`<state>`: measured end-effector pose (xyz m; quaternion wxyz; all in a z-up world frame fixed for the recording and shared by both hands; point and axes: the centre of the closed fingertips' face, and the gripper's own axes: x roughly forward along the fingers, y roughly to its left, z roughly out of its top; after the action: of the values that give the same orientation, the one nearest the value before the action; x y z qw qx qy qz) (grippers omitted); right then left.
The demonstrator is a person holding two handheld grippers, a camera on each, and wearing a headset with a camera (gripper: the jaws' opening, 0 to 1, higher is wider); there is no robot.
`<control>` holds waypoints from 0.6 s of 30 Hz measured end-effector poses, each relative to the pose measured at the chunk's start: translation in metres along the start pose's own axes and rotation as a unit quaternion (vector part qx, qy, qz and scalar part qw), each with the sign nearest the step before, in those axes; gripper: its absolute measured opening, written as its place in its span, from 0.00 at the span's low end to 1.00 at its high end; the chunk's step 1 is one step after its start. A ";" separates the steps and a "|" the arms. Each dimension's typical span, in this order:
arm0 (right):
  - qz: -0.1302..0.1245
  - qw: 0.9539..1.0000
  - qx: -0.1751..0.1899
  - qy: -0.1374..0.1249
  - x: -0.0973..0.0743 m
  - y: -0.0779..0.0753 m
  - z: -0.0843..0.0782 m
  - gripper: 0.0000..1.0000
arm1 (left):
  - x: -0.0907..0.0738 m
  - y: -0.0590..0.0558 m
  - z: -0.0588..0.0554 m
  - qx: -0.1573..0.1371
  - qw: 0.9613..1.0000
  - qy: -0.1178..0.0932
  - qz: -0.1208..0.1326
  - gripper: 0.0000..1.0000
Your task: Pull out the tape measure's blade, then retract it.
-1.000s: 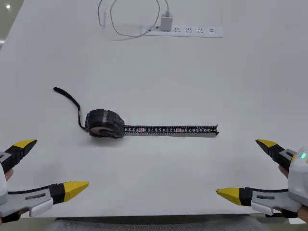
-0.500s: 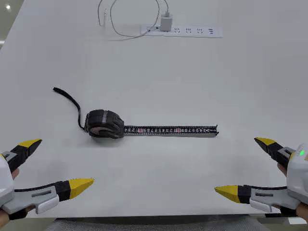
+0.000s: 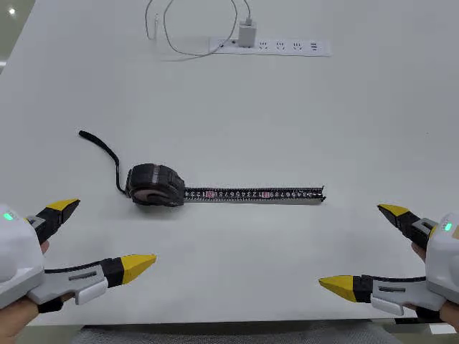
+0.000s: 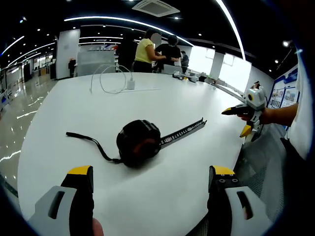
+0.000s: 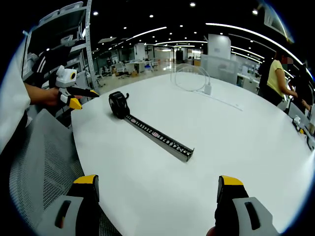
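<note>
In the head view, the black, rounded tape measure case (image 3: 155, 185) lies on its side near the middle of the broad white worktop (image 3: 287, 122). Its dark printed metal blade (image 3: 254, 194) is drawn out flat to the right and its black wrist strap (image 3: 104, 150) trails away to the left. A white power strip (image 3: 271, 46) with a plugged-in white charger (image 3: 247, 34) sits well apart at the far edge. The left tongs (image 3: 113, 231) and the right tongs (image 3: 350, 245) hover at the near edge, both spread wide and gripping nothing.

In the left gripper view, the case sits dead ahead between the two yellow-tipped jaws, near but not touching them. This hand looks best placed to pin the case. A grip across its flat sides, clear of the blade mouth and off the strap, should stop it skidding.

In the right gripper view, the blade's hooked end (image 5: 187, 155) points towards these tongs, with bare worktop between them. The pull-out seems done, so retraction is the step in hand. It would go best with the hook pinched lightly and walked back towards the case. A free blade may whip or kink. Whether a lock holds the blade out cannot be told.
</note>
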<state>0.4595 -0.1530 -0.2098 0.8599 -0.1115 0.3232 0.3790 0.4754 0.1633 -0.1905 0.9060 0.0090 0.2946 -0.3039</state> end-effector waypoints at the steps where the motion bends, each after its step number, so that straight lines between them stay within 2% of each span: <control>1: 0.000 1.000 0.000 0.000 0.000 0.000 0.000 0.99 | 0.001 -0.001 0.001 0.000 1.000 -0.001 -0.001 0.95; 18: 0.001 1.000 -0.003 0.000 0.002 -0.002 0.002 0.97 | 0.012 -0.003 0.010 -0.001 1.000 -0.008 0.001 0.95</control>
<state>0.4631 -0.1526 -0.2091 0.8593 -0.1135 0.3221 0.3807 0.4867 0.1527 -0.1886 0.9085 0.0063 0.2880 -0.3028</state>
